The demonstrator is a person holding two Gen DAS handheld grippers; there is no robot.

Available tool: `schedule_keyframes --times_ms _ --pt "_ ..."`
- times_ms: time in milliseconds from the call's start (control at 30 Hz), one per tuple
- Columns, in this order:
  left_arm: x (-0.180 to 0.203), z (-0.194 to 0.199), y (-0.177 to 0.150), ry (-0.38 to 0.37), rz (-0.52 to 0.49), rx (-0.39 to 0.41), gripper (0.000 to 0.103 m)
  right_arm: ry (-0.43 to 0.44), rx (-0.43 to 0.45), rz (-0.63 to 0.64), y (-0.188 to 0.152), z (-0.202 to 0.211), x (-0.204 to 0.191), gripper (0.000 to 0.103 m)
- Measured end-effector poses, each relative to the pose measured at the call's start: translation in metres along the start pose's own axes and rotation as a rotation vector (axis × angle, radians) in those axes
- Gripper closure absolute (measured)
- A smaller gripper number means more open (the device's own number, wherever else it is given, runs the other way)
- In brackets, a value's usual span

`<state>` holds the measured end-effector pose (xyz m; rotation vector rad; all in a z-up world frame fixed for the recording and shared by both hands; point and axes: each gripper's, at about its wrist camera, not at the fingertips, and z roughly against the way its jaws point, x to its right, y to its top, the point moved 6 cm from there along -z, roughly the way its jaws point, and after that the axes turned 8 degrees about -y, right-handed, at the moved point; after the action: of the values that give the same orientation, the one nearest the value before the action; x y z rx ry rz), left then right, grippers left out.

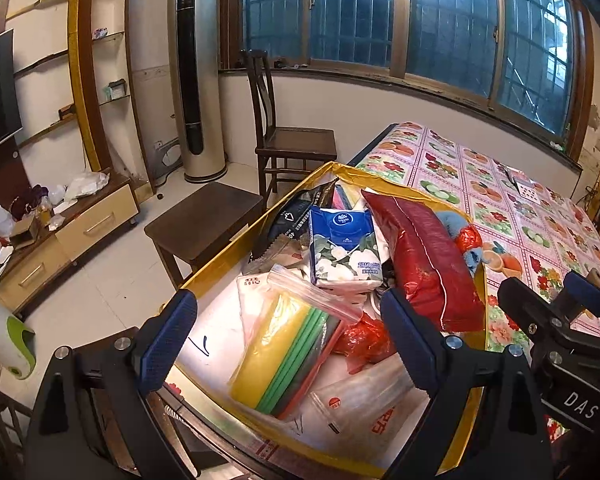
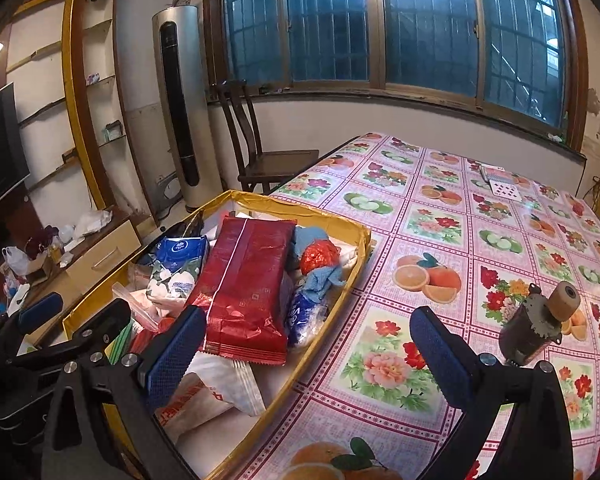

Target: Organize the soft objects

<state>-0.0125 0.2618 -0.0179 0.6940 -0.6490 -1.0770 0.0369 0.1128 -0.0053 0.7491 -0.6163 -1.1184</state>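
Note:
A gold-rimmed box (image 1: 220, 258) (image 2: 300, 205) sits on the table's left end, full of soft packs. Inside lie a long red packet (image 1: 424, 264) (image 2: 248, 280), a blue tissue pack (image 1: 344, 248) (image 2: 176, 264), a zip bag of yellow and green cloths (image 1: 284, 356), a blue cloth with a red crinkled bundle (image 2: 320, 260), and white plastic bags (image 1: 364, 408) (image 2: 212, 392). My left gripper (image 1: 290, 344) hangs open over the zip bag, holding nothing. My right gripper (image 2: 308, 356) is open over the box's right rim and the tablecloth, empty.
The table carries a floral fruit-print cloth (image 2: 460, 240). A small brown-capped motor (image 2: 540, 320) stands near my right finger, and playing cards (image 2: 504, 184) lie at the far end. A wooden chair (image 1: 288, 140) and a dark stool (image 1: 204, 216) stand left of the table.

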Motion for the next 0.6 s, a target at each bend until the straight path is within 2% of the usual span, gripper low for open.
schedule_keyframes --times_ms 367,600 --pt "-0.012 0.006 -0.002 0.042 -0.032 0.007 0.009 0.002 -0.004 0.025 -0.002 0.0 -0.013 0.0" --pt "-0.01 0.005 -0.002 0.001 -0.062 -0.017 0.009 0.021 0.019 0.006 0.001 0.008 -0.011 0.0"
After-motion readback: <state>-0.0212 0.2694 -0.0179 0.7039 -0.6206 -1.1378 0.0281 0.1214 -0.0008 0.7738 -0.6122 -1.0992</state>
